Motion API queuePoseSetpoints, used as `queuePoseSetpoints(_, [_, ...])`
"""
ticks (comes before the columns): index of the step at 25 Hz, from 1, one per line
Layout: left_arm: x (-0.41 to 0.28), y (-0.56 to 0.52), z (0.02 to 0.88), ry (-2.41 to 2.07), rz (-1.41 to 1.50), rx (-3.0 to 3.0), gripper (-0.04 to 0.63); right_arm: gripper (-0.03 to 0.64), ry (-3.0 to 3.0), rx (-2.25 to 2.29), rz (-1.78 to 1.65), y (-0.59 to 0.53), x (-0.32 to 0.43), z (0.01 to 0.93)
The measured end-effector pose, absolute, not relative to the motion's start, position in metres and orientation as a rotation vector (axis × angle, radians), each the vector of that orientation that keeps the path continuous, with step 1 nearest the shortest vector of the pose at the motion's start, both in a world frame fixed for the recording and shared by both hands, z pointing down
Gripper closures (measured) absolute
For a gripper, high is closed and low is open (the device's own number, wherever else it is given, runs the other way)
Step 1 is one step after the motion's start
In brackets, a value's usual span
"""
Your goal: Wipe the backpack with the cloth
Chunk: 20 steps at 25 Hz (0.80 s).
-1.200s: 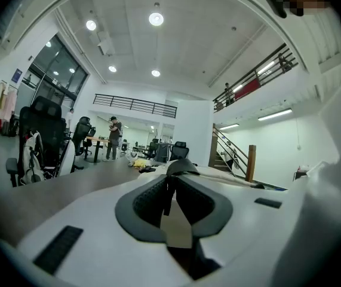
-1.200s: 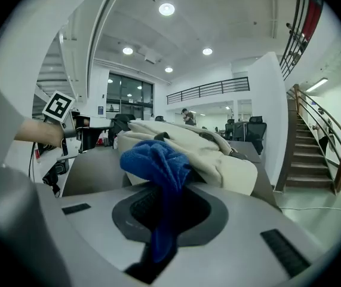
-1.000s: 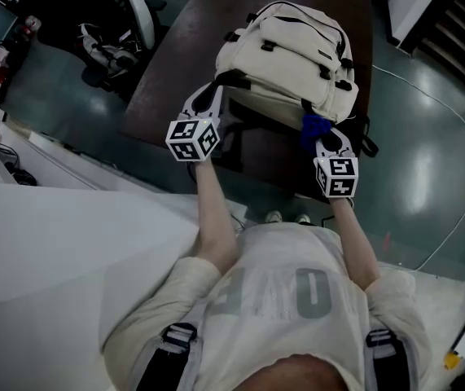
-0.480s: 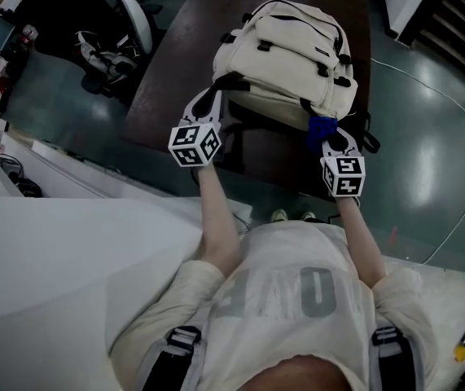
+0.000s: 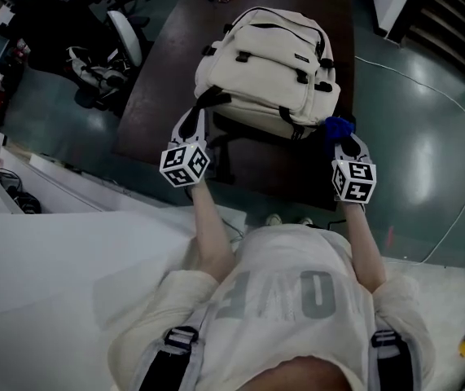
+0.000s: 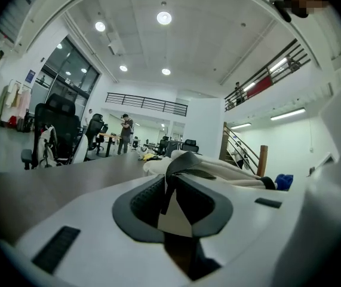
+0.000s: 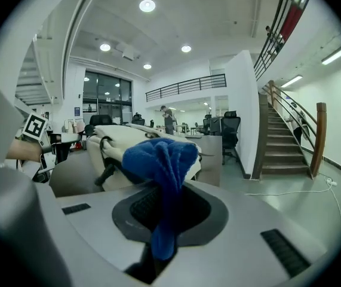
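Your right gripper (image 5: 344, 138) was clamped on the blue cloth (image 5: 338, 125), just off the near right corner of the backpack (image 5: 269, 55). The pack lay ahead and to its left, long axis running away from you. Your left gripper (image 5: 195, 119) pinched its strap (image 5: 210, 98).

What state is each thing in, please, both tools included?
Cream fabric backpack: lying on the dark table.
Black backpack strap: pinched in the left tool.
Blue cloth: bunched, clamped in the right tool.
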<state>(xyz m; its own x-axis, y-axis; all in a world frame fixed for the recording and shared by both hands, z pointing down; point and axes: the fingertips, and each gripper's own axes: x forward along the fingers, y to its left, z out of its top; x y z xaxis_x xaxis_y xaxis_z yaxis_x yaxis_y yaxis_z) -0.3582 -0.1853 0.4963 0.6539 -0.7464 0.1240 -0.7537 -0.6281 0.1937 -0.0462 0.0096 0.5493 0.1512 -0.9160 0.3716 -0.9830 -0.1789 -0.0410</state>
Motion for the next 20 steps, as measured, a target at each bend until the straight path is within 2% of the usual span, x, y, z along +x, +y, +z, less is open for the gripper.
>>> queuePoseSetpoints(13, [-0.361,-0.158,0.522,-1.349,0.113,2.535,0.506,0.578,-2.021,2.151,0.322,-0.044,-0.001,0.505])
queuePoseSetpoints(20, [-0.349,-0.109,0.513,-1.774,0.085,2.288,0.508,0.579,-2.305,1.848,0.247,-0.113,0.041,0.493])
